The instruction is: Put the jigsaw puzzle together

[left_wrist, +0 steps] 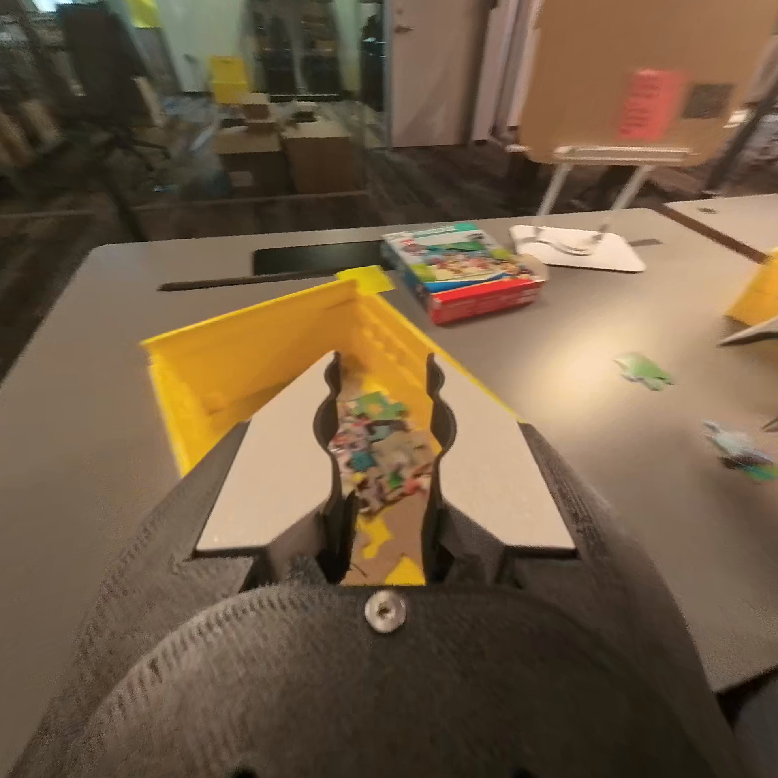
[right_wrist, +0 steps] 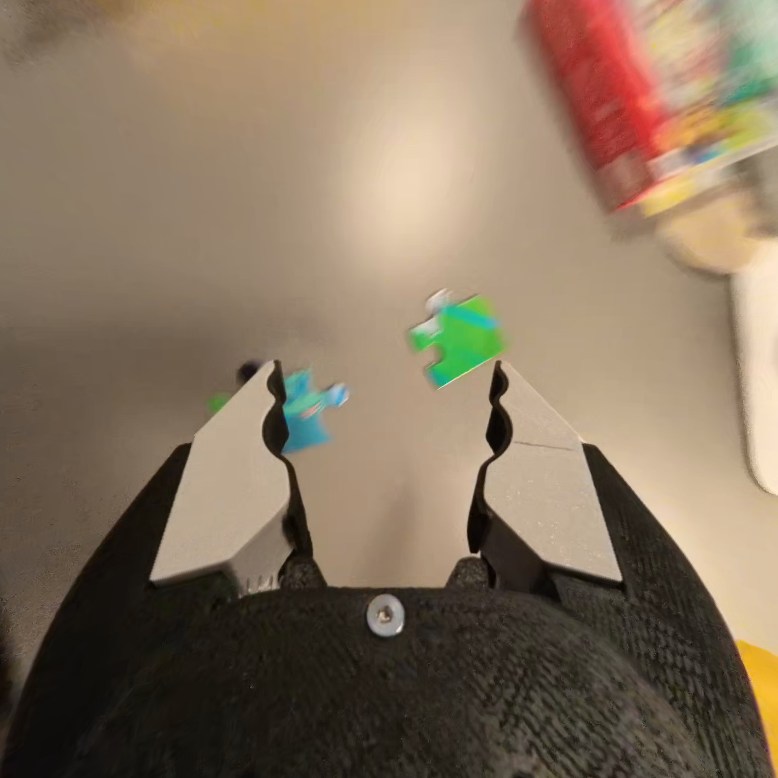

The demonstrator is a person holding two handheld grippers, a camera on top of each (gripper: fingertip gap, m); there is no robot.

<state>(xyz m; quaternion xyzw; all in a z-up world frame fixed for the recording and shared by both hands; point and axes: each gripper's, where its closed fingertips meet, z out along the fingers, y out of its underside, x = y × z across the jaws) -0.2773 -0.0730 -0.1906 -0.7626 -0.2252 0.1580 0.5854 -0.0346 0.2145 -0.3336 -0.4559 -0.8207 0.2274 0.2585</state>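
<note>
Green piece (right_wrist: 461, 342) beyond (open) right tool (right_wrist: 385, 365)

1. The left claw (left_wrist: 382, 358) covers most of the jigsaw pieces (left_wrist: 374, 446) in the yellow bin (left_wrist: 252, 337); only a blurred strip shows between its fingers
2. The bin's near wall is hidden behind the claw body
3. In the right wrist view the red box (right_wrist: 656, 105) is badly smeared and cut by the top and right edges
4. The blue piece (right_wrist: 307, 412) is partly behind the left finger (right_wrist: 235, 442); the green piece (right_wrist: 461, 341) is blurred
5. A yellow thing (left_wrist: 753, 294) on the table (left_wrist: 547, 358) is cut off at the right edge
</note>
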